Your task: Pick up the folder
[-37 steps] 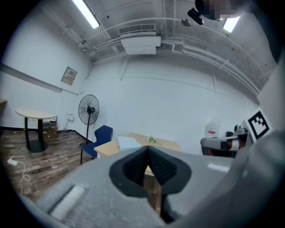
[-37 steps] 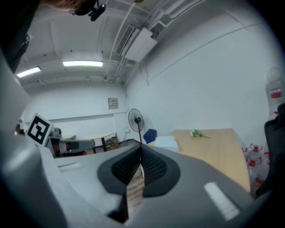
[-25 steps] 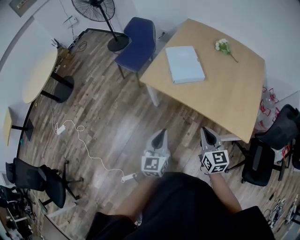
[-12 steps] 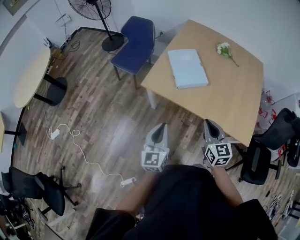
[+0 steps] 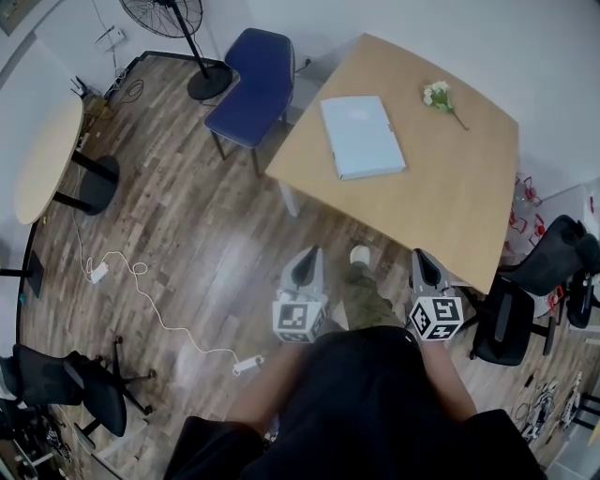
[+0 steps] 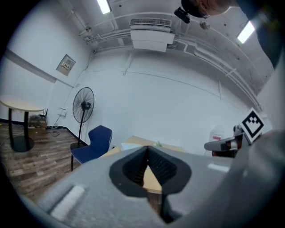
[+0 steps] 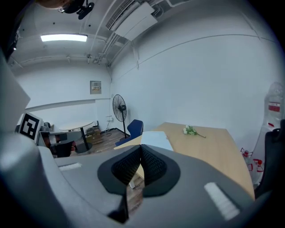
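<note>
A pale blue folder [image 5: 362, 136] lies flat on the left part of the wooden table [image 5: 441, 197], near its left edge; it also shows in the right gripper view as the folder [image 7: 156, 138]. My left gripper [image 5: 307, 260] hangs over the floor short of the table, shut and empty. My right gripper [image 5: 423, 262] sits at the table's near edge, also shut with nothing in it. Both are well short of the folder. In the left gripper view the table [image 6: 153, 181] shows just past the closed jaws.
A small flower sprig [image 5: 439, 95] lies on the table's far side. A blue chair [image 5: 250, 76] stands left of the table, a standing fan [image 5: 178, 19] behind it. Black office chairs [image 5: 525, 300] crowd the right. A white cable [image 5: 141, 300] trails over the floor.
The person has walked toward the table; both grippers came nearer to its near edge, still shut. A foot now shows between the grippers.
</note>
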